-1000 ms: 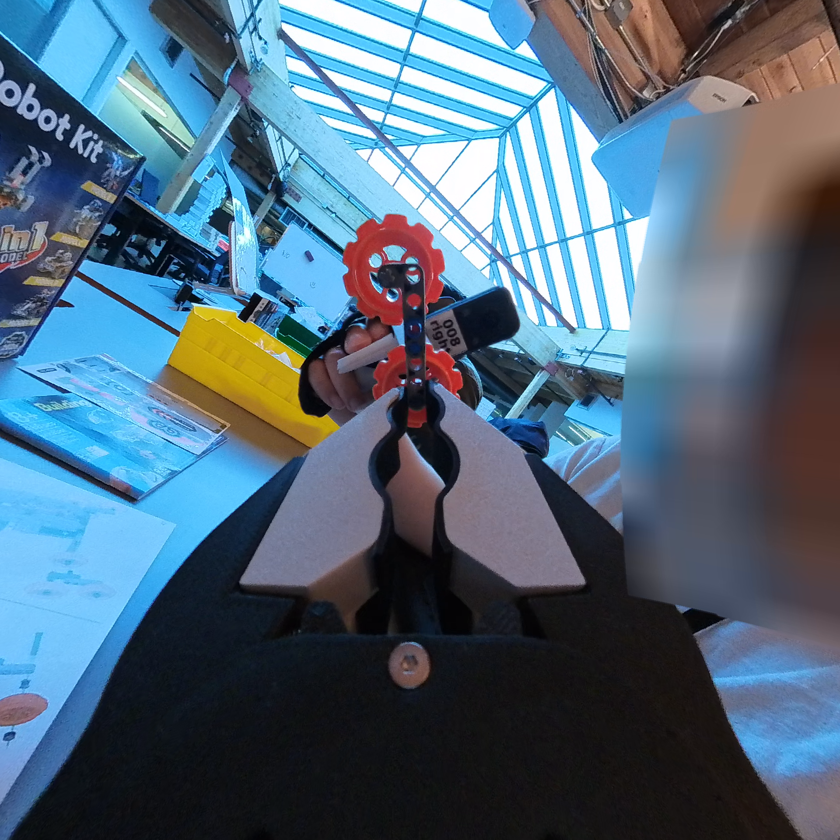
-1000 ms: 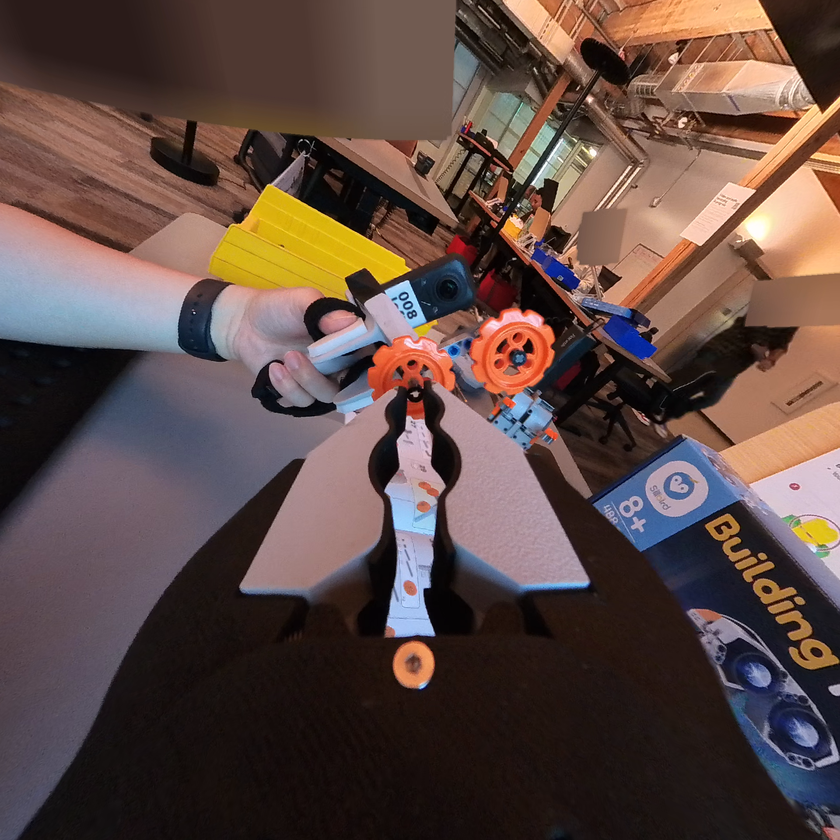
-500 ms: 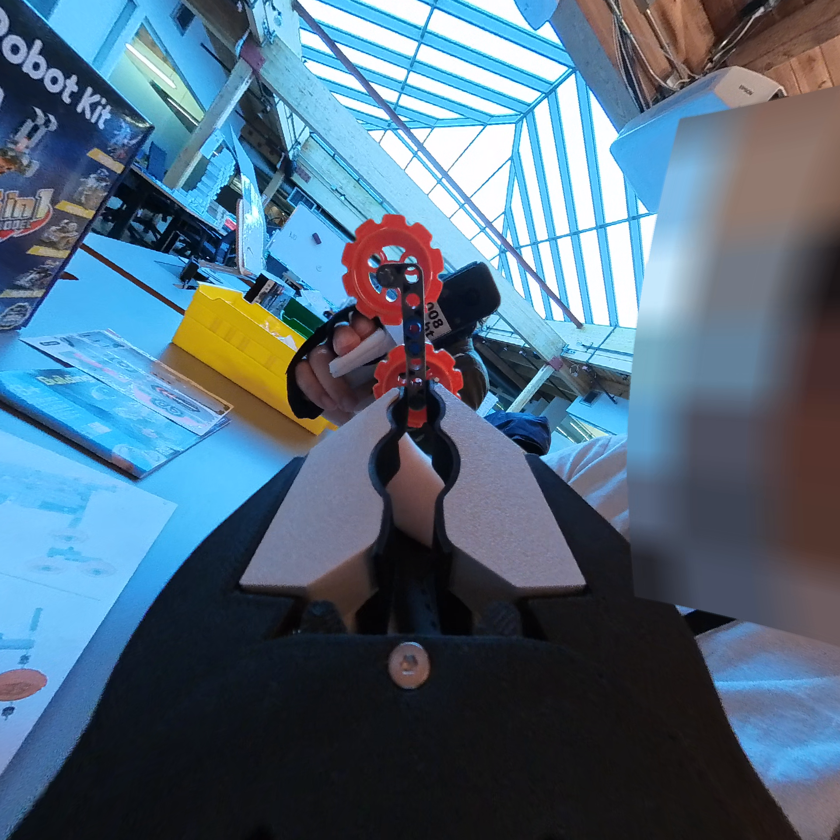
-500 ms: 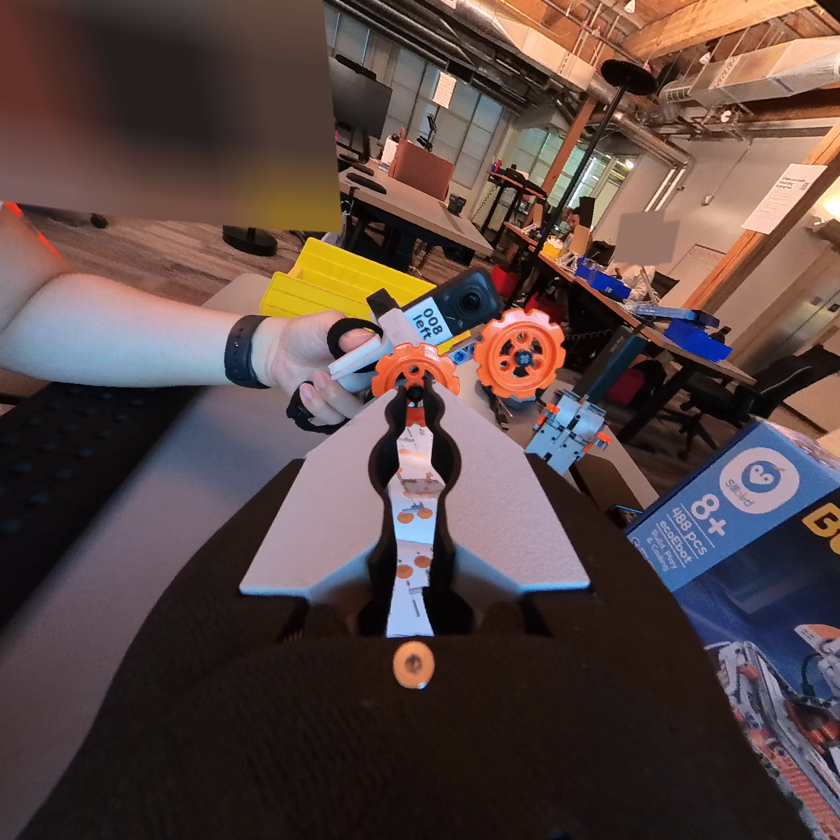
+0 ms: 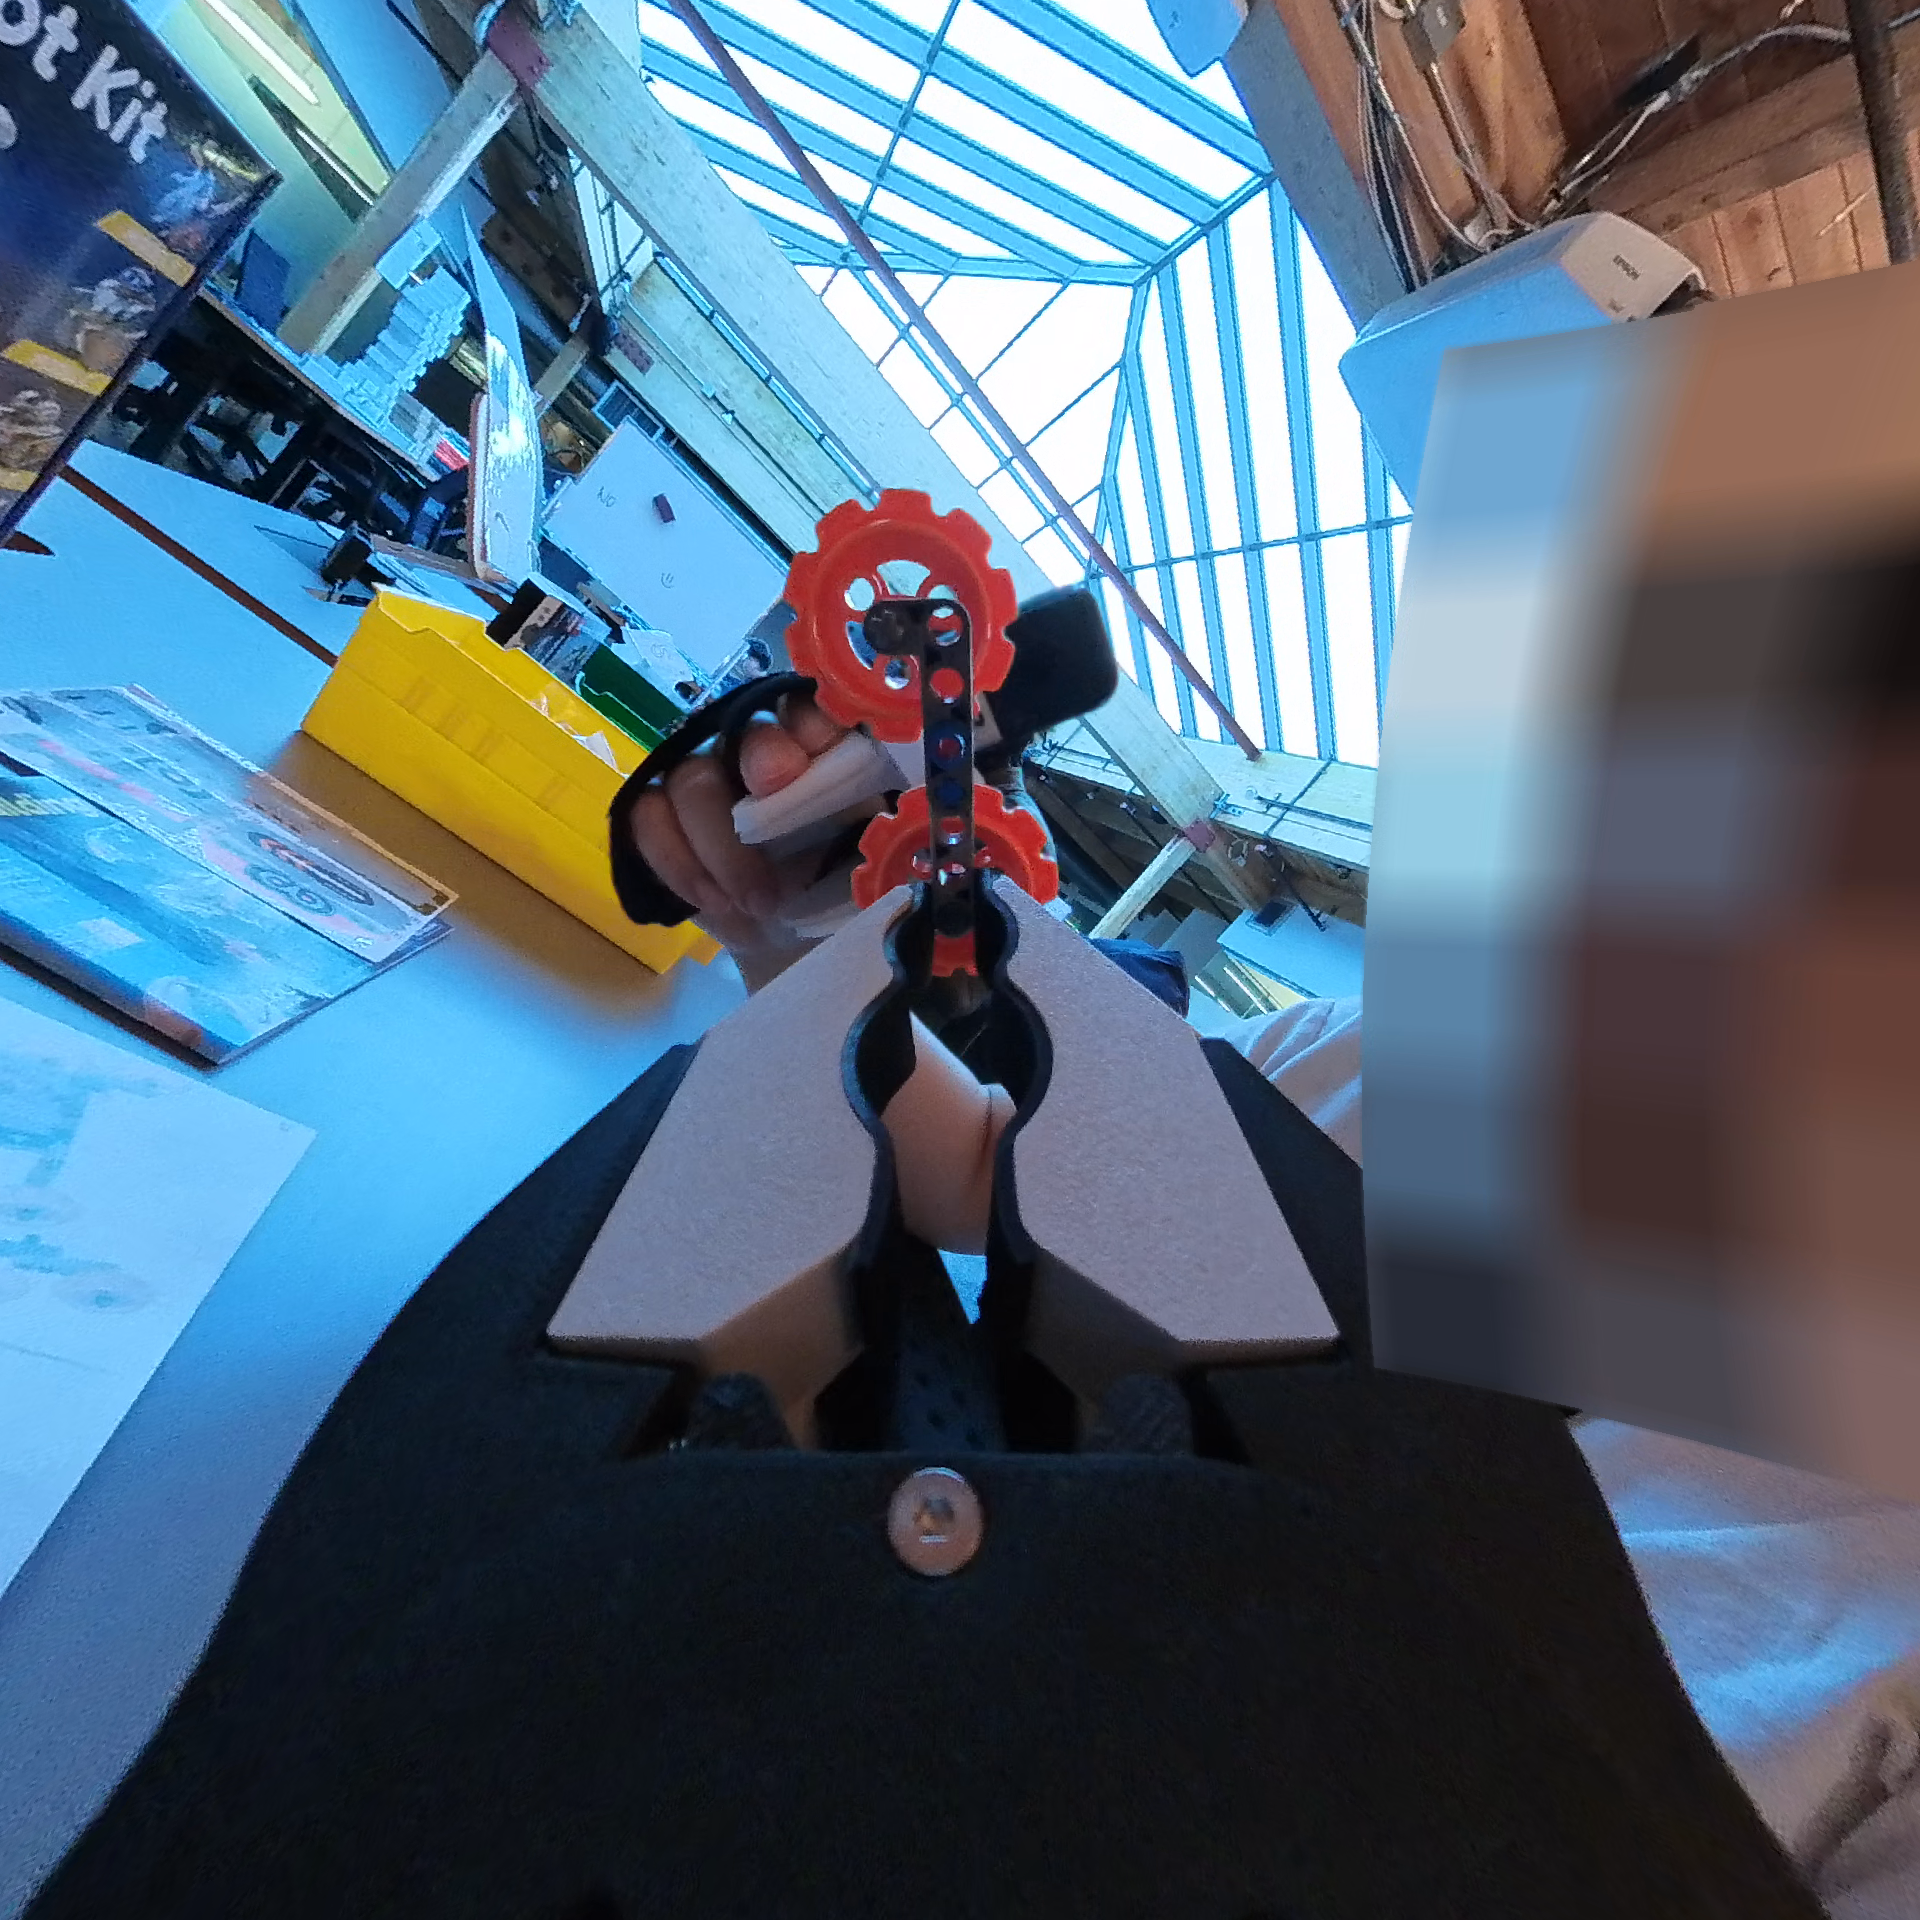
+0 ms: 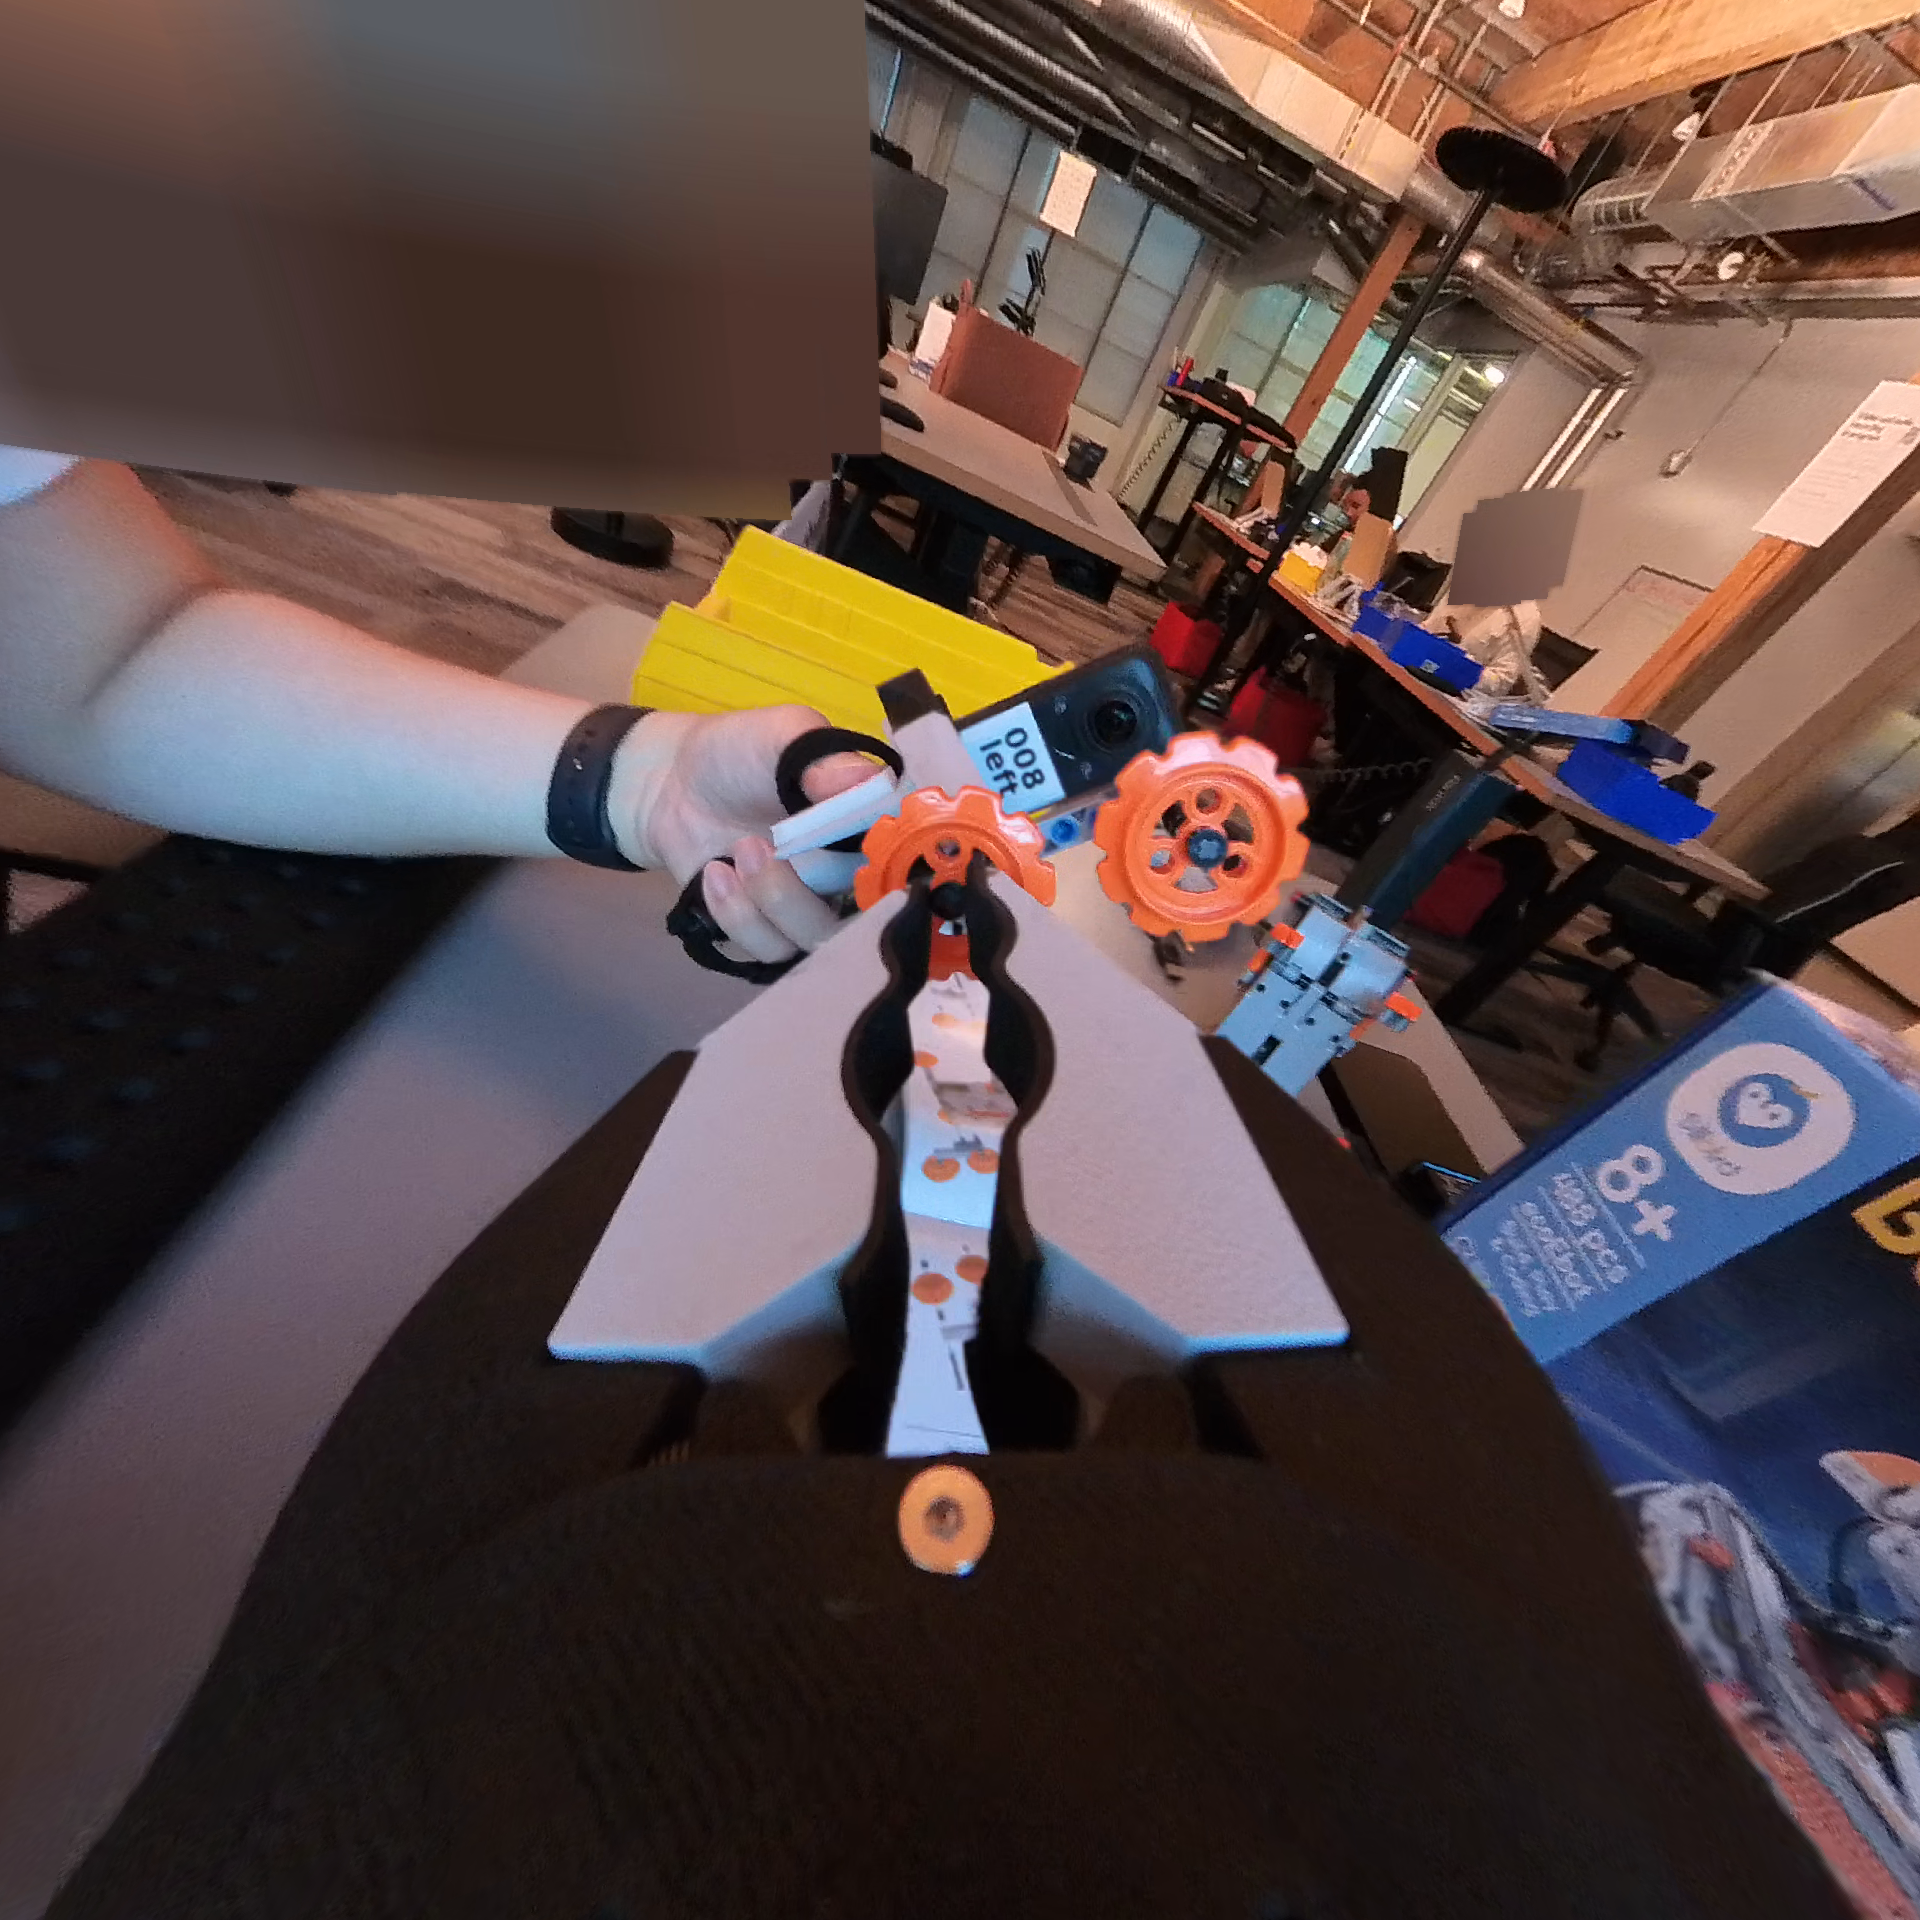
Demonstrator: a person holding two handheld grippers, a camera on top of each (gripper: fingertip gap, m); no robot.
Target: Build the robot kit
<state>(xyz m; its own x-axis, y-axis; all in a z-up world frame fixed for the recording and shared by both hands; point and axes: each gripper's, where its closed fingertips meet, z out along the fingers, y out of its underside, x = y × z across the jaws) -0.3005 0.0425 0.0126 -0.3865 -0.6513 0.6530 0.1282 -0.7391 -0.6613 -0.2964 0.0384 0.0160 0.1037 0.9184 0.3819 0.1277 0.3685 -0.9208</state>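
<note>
Far left in the left wrist view: a dark printed box [image 5: 94,208] upright on the pale table [image 5: 468,1091], a loose sheet [image 5: 104,1195] and a booklet [image 5: 208,862] lying flat, then a yellow bin [image 5: 488,707]. All well apart from the tools, so little to snag there. Toward the middle, held up in the air: a dark perforated beam [image 5: 948,748] carrying two orange toothed wheels, upper wheel [image 5: 899,613] and lower wheel [image 5: 951,862]. Left gripper [image 5: 940,909] pressed nearly together, pinching only the beam's bottom end. Judged a thin hold: a long lever above a small bite, with a risk of the beam swinging round in the pads or popping free under any twist. Just behind, the right hand [image 5: 707,831] wrapped about its own tool. Across in the right wrist view, from the left: the left hand [image 6: 727,821] with a dark wristband [image 6: 587,784], then the right gripper [image 6: 945,914] closed on seemingly a black pin [image 6: 945,896] at the lower wheel's hub, though hard to tell pin from hub. Two tools on one small assembly, so danger in pulling out of line: pin unseated, beam bent, or the whole lot dropped onto the table. Further right, a grey and orange block assembly [image 6: 1320,977] standing close beneath, exposed to a knock from any falling wheel, and a blue box [image 6: 1662,1195] at the edge.
</note>
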